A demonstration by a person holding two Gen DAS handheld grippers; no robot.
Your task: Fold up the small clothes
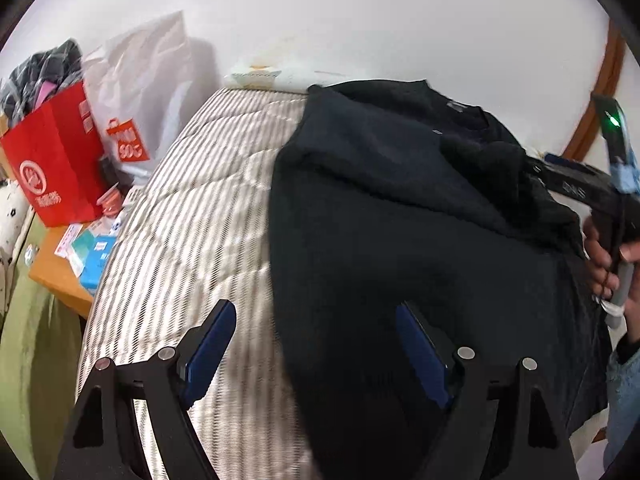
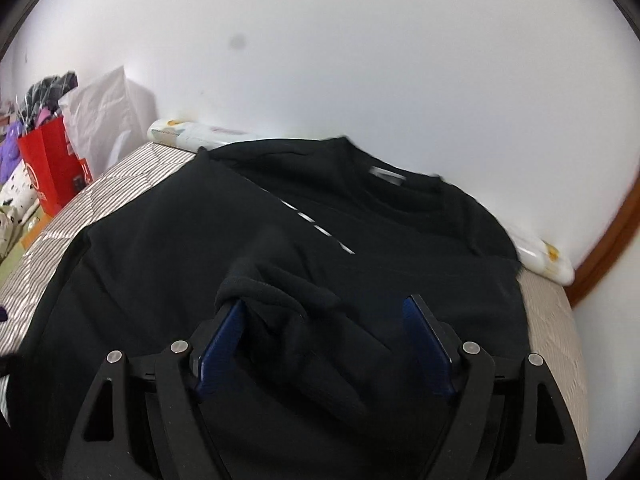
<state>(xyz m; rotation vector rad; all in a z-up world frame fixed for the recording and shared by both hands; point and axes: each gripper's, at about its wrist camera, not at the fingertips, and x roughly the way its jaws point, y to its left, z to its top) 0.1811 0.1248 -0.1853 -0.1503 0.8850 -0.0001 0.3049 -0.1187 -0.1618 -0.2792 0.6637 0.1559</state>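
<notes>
Your black sweater [image 2: 304, 240] lies flat on the striped quilted mattress [image 1: 192, 216], collar toward the white wall, its length running away from you. Your right gripper [image 2: 324, 340] is spread wide; a bunched, soft knit sleeve rests loose against its left blue pad. Your left gripper [image 1: 316, 344] is spread wide too, holding nothing, over the sweater's edge.
</notes>
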